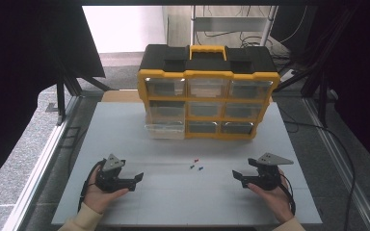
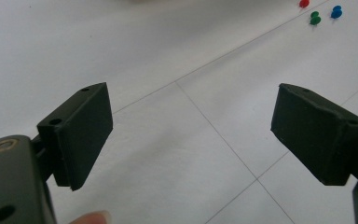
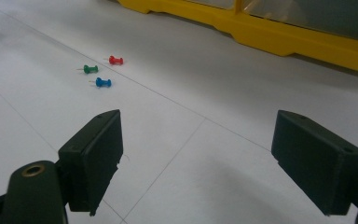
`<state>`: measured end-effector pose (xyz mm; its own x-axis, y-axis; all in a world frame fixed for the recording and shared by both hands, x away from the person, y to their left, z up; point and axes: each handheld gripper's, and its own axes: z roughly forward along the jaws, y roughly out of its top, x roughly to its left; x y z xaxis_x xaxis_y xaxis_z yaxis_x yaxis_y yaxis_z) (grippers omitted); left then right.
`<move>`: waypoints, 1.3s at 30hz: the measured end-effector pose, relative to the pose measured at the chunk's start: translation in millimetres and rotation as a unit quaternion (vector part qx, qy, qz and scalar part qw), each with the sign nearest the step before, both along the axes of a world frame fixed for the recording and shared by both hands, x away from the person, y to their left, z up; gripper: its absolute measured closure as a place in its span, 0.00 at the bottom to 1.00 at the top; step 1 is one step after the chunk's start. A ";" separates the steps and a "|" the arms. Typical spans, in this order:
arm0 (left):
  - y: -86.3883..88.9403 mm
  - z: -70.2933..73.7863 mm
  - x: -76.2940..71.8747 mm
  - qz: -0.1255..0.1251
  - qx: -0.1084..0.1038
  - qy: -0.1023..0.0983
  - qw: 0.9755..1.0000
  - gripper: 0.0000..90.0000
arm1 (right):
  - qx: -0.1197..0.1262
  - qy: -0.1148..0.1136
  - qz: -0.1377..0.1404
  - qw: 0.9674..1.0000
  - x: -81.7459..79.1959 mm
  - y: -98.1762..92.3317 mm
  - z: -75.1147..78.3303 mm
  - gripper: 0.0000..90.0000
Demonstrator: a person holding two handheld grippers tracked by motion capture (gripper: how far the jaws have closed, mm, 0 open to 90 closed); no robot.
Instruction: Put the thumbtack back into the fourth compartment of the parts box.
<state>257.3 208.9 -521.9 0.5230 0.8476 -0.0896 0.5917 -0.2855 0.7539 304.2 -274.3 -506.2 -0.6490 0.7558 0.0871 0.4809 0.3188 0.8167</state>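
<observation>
White tabletop (image 1: 125, 125) ruled with thin lines takes up the middle of the high view, with dark frames and cables along its edges. At upper centre stands a yellow-and-black drawer organizer (image 1: 208, 91) with clear drawers; the lower-left drawer (image 1: 165, 129) is pulled forward of the rest.

Three pushpins lie together on bare surface at centre frame, below the organizer and well apart from it: a red pushpin (image 1: 196, 160), a green pushpin (image 1: 191, 167) and a blue pushpin (image 1: 200, 168). Nothing stands between them and either gripper.

In the right gripper view each pin lies on its side, long axis roughly level across the frame, with the metal tip toward frame left and the coloured head toward the right.

At lower left the left gripper (image 1: 137, 177) has its jaws spread apart, holding nothing; the pins sit at the upper right of the left gripper view. At lower right the right gripper (image 1: 236, 175) is likewise spread wide and empty, jaws aimed toward frame centre.
</observation>
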 end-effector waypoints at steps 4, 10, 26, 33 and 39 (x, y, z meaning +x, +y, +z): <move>0.9 -0.3 1.2 0.005 0.000 -0.002 1.000 0.13 | -0.005 0.005 0.002 1.000 1.1 0.7 -1.4 0.19; 0.5 1.2 0.5 -0.001 -0.002 -0.002 1.000 0.14 | -0.007 0.004 -0.003 1.000 0.4 0.5 -1.0 0.19; -27.0 15.5 14.8 -0.063 -0.011 0.021 0.998 0.17 | -0.015 0.009 -0.004 1.000 1.6 1.9 -2.8 0.19; -67.2 13.6 25.7 -0.123 0.009 0.043 0.991 0.19 | -0.018 0.010 -0.006 1.000 2.1 2.2 -3.5 0.19; -105.3 12.8 36.5 -0.164 0.027 0.051 0.985 0.20 | -0.023 0.010 -0.005 1.000 1.7 2.8 -4.1 0.19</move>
<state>293.7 103.5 -509.1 0.7602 0.6392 -0.1158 0.5330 -0.5118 0.6737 305.9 -271.5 -510.3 -0.6393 0.7663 0.0645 0.5005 0.3509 0.7915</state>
